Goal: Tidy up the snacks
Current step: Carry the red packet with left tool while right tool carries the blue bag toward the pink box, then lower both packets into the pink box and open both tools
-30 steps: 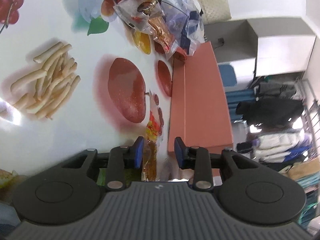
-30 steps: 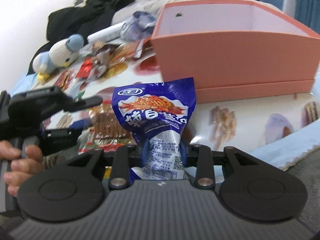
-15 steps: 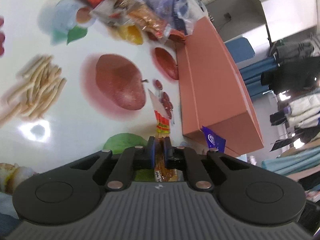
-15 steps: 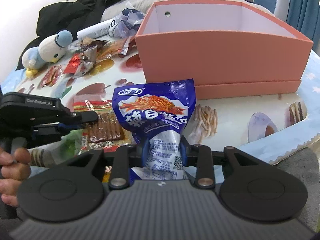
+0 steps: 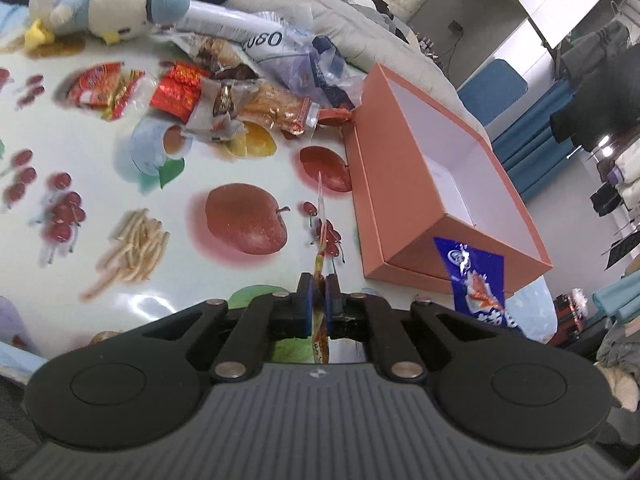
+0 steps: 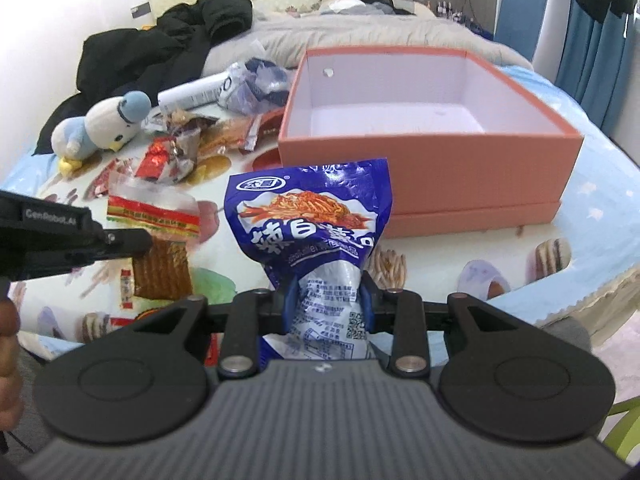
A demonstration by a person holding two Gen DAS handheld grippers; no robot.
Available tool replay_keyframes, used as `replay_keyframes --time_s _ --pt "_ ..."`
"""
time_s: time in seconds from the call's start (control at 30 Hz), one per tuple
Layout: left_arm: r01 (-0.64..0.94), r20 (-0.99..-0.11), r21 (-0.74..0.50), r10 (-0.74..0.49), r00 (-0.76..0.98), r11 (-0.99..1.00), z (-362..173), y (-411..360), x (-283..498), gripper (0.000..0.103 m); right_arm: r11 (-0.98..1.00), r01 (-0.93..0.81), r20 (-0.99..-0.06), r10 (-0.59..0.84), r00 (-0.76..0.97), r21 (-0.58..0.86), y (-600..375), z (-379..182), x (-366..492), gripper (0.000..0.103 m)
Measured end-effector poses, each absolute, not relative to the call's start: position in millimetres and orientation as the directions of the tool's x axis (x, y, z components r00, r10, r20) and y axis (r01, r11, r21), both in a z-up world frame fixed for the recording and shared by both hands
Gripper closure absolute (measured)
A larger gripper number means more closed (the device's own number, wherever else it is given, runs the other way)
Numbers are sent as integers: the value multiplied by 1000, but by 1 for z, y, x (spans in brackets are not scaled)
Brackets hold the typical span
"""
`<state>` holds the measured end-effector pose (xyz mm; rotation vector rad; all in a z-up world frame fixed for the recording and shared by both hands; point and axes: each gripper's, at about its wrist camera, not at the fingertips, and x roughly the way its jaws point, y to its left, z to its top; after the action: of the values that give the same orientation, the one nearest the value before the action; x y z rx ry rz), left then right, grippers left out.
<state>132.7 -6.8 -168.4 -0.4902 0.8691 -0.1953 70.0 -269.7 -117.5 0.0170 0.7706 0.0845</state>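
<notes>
My left gripper [image 5: 319,288] is shut on a flat clear packet of brown snack strips [image 5: 321,240], seen edge-on and lifted off the table. In the right wrist view that same packet [image 6: 160,256] hangs from the left gripper [image 6: 140,240] at the left. My right gripper [image 6: 326,300] is shut on a blue snack bag [image 6: 312,216], held upright in front of the open pink box [image 6: 432,168]. The blue bag [image 5: 476,280] also shows at the right of the left wrist view, by the pink box [image 5: 404,184]. The box holds nothing that I can see.
A heap of snack packets [image 5: 224,92] lies at the back of the fruit-print tablecloth [image 5: 120,184], beside a plush penguin [image 5: 104,4] and a white tube [image 6: 192,92]. Dark clothes [image 6: 160,48] and a bed lie behind. A hand [image 6: 8,360] shows at the left edge.
My left gripper closed on the strip packet and lifted it off the table, rolling as it rose. My right gripper rose slightly with the blue bag, so the box's inside came into view.
</notes>
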Motion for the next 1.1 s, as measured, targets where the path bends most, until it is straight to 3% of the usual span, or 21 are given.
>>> replay_keyframes --time_s 0.47,0.7,1.1 --pt "-18 -679 -423 -303 669 906 -104 -11 102 97 998 -57 -649 63 758 29 -270 -66 43 69" --pt "53 -638 -436 -350 686 898 -76 -24 105 97 998 -41 -626 63 778 50 -274 -50 40 69" --pt "263 -539 -400 -458 707 878 -22 -93 183 97 1000 -7 -559 14 829 15 -305 -24 97 69"
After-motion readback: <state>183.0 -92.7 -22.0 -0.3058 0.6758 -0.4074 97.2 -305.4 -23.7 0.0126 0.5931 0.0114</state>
